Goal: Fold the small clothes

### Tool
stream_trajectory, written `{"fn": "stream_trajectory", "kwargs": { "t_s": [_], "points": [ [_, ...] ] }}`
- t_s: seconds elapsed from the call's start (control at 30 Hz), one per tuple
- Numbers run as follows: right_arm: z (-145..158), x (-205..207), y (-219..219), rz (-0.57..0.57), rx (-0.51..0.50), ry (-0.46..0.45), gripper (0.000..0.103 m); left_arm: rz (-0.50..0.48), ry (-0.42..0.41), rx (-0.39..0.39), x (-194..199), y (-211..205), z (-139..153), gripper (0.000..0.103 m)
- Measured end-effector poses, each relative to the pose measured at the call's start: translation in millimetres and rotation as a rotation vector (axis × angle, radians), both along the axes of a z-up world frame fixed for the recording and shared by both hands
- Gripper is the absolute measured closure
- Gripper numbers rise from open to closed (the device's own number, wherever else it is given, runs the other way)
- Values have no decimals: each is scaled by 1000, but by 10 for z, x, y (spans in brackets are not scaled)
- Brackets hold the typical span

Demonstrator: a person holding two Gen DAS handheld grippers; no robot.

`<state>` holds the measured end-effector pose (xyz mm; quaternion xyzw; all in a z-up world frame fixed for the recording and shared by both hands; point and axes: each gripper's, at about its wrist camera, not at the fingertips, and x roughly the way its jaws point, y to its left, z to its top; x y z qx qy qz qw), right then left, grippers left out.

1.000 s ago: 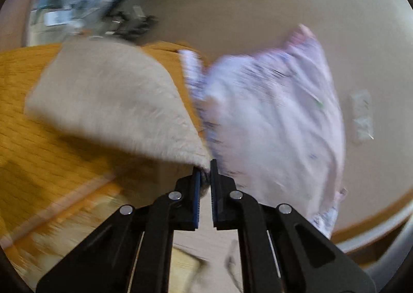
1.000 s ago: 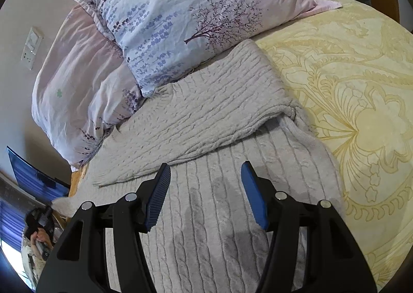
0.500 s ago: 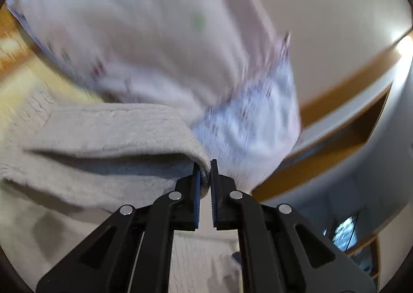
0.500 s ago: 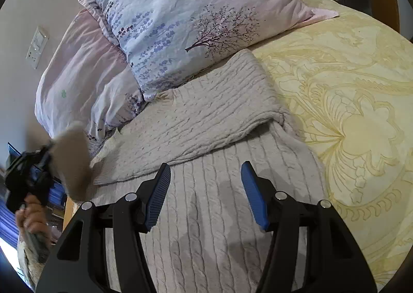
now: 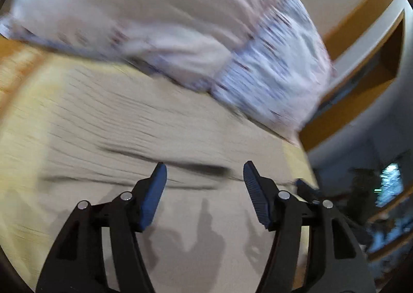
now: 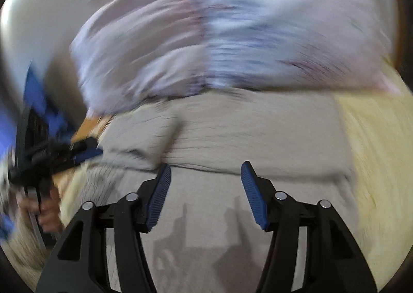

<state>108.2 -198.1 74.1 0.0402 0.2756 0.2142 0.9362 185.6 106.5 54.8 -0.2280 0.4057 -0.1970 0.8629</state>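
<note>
While both sleeves lay folded across the sweater (image 6: 258,133), the body fold remained. Left tongs (image 5: 204,184) were opening, empty; right tongs (image 6: 205,184) stood open, pillows (image 6: 232,30) at twelve o'clock.

Left gripper (image 5: 205,173) angled downward, blue-padded jaws opening with nothing between them; right gripper (image 6: 205,173) likewise angled downward, jaws parted and empty; a hand (image 6: 47,211) grips the left tool's handle.
</note>
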Motion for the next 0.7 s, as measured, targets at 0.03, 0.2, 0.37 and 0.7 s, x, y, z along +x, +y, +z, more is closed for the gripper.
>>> {"fn": "stream_trajectory", "kwargs": {
  "t_s": [0.03, 0.2, 0.37, 0.7],
  "points": [
    [24, 6, 143, 34, -34, -18, 47, 37, 5, 20, -26, 132, -8, 46],
    [79, 133, 1121, 253, -236, -122, 56, 142, 122, 54, 148, 480, -296, 57],
    [-112, 346, 1829, 353, -406, -136, 63, 178, 180, 27, 184, 631, -484, 65],
    [-362, 681, 2199, 339, -455, -105, 95, 172, 182, 6, 185, 662, -495, 65]
  ]
}}
